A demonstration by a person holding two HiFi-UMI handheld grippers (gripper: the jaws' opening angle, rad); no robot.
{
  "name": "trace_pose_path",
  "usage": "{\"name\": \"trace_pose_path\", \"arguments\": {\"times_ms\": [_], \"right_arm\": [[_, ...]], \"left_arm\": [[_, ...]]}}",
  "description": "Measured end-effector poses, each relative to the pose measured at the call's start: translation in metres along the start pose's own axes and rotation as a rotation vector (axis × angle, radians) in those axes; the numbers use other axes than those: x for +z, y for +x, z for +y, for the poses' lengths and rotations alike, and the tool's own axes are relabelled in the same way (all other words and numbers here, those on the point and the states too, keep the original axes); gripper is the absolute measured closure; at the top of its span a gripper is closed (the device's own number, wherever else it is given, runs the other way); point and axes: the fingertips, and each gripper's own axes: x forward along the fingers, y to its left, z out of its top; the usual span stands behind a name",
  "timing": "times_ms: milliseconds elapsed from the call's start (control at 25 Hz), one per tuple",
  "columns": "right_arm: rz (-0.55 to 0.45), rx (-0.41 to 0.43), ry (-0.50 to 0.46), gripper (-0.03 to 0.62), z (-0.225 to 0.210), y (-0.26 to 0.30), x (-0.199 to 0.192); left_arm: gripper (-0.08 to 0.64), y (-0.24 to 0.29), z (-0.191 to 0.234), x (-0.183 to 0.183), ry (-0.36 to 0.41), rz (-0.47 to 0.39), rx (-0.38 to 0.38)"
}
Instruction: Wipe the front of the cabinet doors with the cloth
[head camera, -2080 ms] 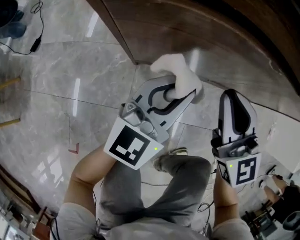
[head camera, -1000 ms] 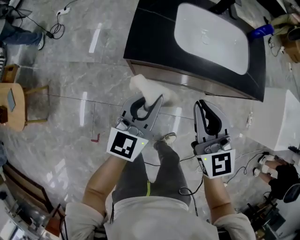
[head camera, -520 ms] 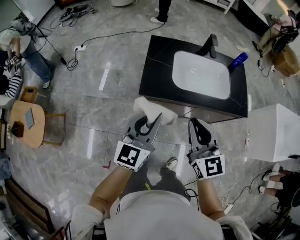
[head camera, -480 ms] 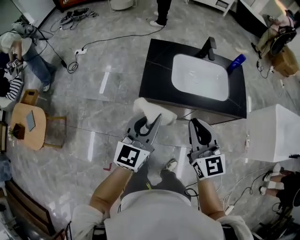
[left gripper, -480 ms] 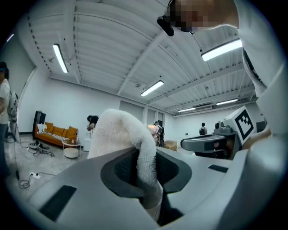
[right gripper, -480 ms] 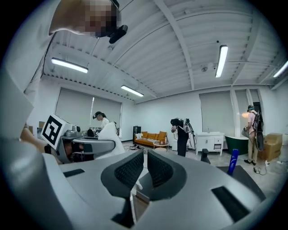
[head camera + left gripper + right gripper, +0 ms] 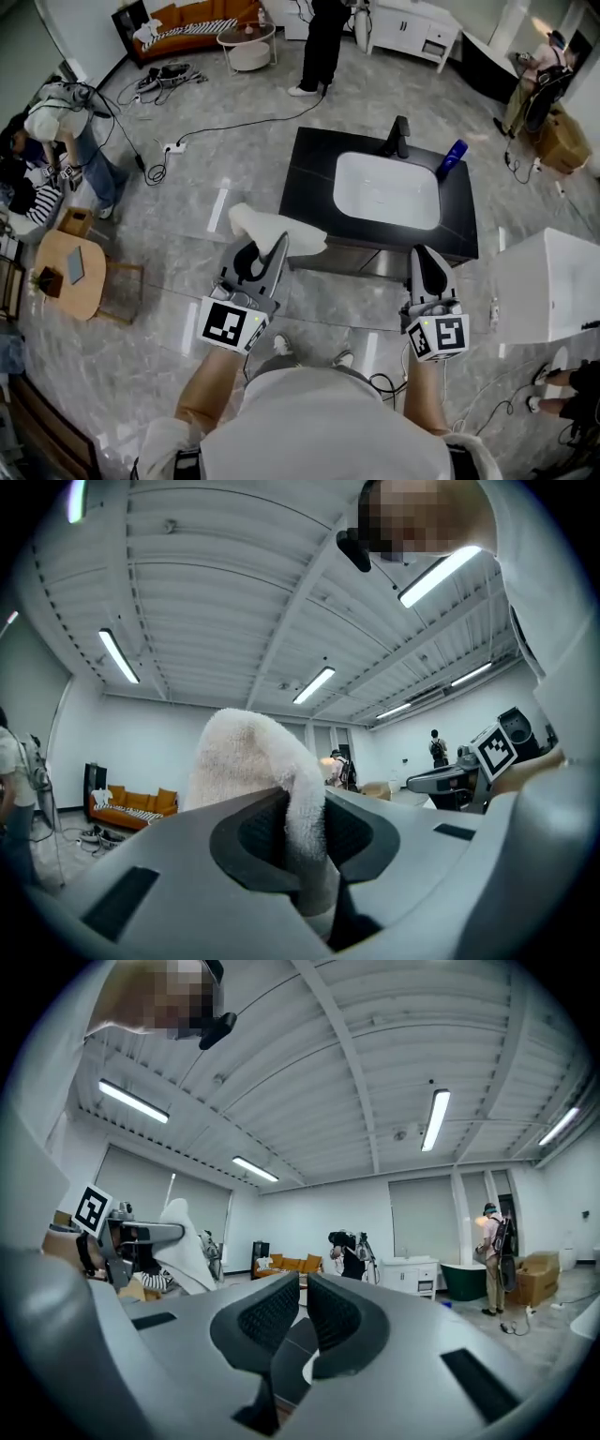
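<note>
The left gripper has its jaws closed tight on the cloth. The white fabric is pinched between the two dark pads, and a thick fold stands up above the jaw tips. In the left gripper view only ceiling and the far room show behind the cloth, so it touches nothing but the jaws.

The right gripper has its pads nearly together, with only a thin slit between them and nothing in it. It is held well apart from the left one, at about the same height.

In the head view the cloth lies in the picture over the near left corner of the cabinet, which has a black top with a white basin. The front of the cabinet shows only as a narrow strip under the near edge of the top, and the cloth is not on it.

Left of the cabinet the floor is open as far as a small wooden table. Cables lie on the floor beyond the left edge. At the right a white block stands near the cabinet, with a narrow passage between them.
</note>
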Motion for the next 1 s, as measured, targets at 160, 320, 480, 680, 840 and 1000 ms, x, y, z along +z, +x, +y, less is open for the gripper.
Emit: {"name": "trace_pose_path", "arguments": {"times_ms": [160, 320, 480, 680, 840, 1000], "right_arm": [[-0.020, -0.096, -0.005, 0.543, -0.042, -0.028, 0.009], [-0.024, -0.146, -0.013, 0.543, -0.066, -0.043, 0.012], [-0.027, -0.140, -0.017, 0.543, -0.065, -0.049, 0.017], [-0.009, -0.128, -0.032, 0.543, -0.065, -0.054, 0.018], [-0.023, -0.126, -0.039, 0.545, -0.065, -0.055, 0.020], [-0.024, -0.109, -0.032, 0.545, -0.057, -0.052, 0.014]], "left_arm": [[0.482, -0.014, -0.002, 0.010, 0.023, -0.005, 0.037], [0.482, -0.016, 0.001, 0.010, -0.022, -0.006, 0.083], [0.482, -0.012, -0.004, 0.015, -0.009, -0.009, 0.069], [0.482, -0.013, -0.007, 0.019, -0.003, -0.014, 0.076], [0.482, -0.012, -0.005, 0.014, 0.009, -0.007, 0.075], [0.482, -0.013, -0.002, 0.008, 0.009, 0.000, 0.071]]}}
